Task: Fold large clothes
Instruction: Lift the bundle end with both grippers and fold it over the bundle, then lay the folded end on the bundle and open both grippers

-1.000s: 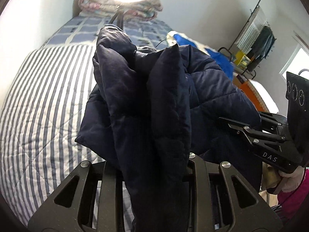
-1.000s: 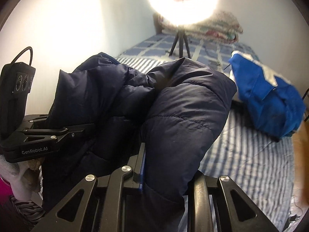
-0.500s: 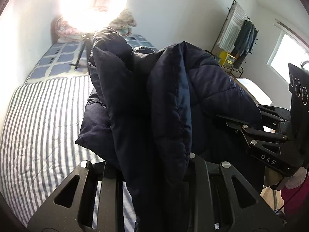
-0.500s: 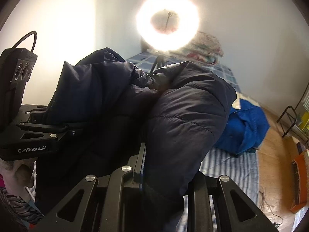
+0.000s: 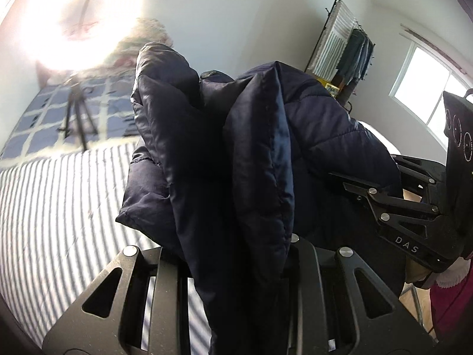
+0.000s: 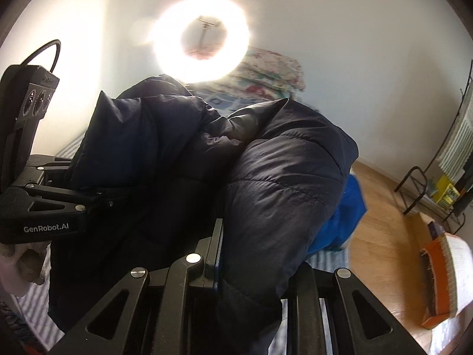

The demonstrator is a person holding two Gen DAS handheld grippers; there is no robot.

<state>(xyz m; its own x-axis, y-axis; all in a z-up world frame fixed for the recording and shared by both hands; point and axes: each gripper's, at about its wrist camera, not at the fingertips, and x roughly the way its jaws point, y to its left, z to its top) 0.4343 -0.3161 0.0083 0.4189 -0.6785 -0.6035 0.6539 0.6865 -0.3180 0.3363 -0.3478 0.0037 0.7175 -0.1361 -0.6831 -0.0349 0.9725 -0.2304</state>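
Jacket: a dark navy quilted puffer jacket (image 5: 260,153) hangs bunched in the air above the bed, gripped from two sides; in the left wrist view it fills the middle of the frame, its folds running from 12 o'clock down to 6 o'clock.
Left gripper: the left gripper (image 5: 236,269) has its jaws pinching a thick fold of the jacket, the cloth rising straight out from between them.
Right gripper: the right gripper (image 6: 254,254) has its jaws pinching another padded fold, which bulges toward 1 o'clock in its own view.
Grippers to each other: from the left wrist view the right gripper sits at 3 o'clock with its fingers buried in the jacket; from the right wrist view the left gripper sits at 9 o'clock.
Hand: a light-gloved hand (image 6: 20,263) holds the left gripper at 8 o'clock in the right wrist view.
Bed: a blue-and-white striped bed (image 5: 53,207) lies under the jacket, toward 9 o'clock.
Blue garment: a bright blue garment (image 6: 346,216) lies on the bed, partly hidden behind the jacket at 3 o'clock.
Ring light: a glaring ring light (image 6: 201,44) on a tripod stands at 12 o'clock.
Bedding: folded floral bedding (image 6: 272,71) is stacked against the wall just beside the light.
Rack: a clothes rack (image 5: 348,50) stands at 2 o'clock by the window (image 5: 428,88).
Floor: the wooden floor (image 6: 384,222) shows at 4 o'clock.
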